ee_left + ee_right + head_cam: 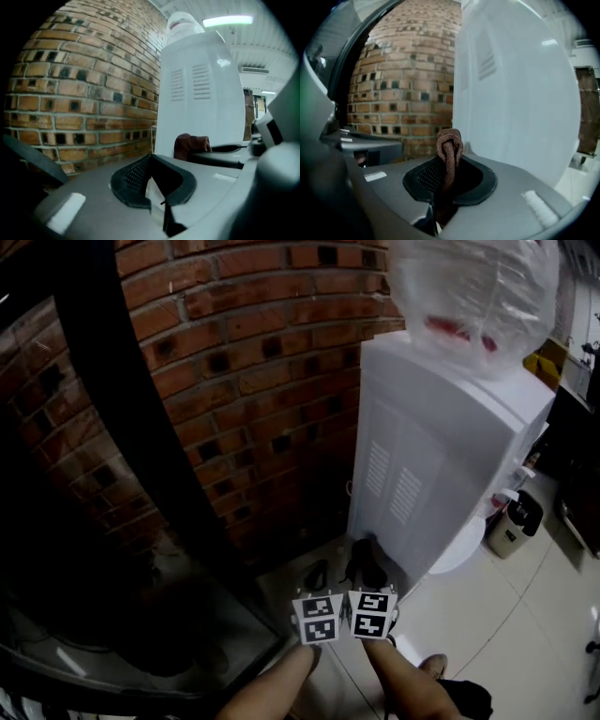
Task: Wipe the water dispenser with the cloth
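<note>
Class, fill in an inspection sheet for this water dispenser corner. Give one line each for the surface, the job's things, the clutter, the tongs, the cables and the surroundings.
Surface: pale tiled floor; no spills seen.
Job's things: white water dispenser standing upright, vent slots in its side; brown cloth bunched up.
Clutter: small lidded bin on the floor near the dispenser's front.
Tongs: left tongs shut with nothing between them; right tongs shut on the cloth, close to the dispenser's side.
Cables: nothing seen.
Surroundings: brick wall beside the dispenser; bottle on top, covered by a clear plastic bag.
</note>
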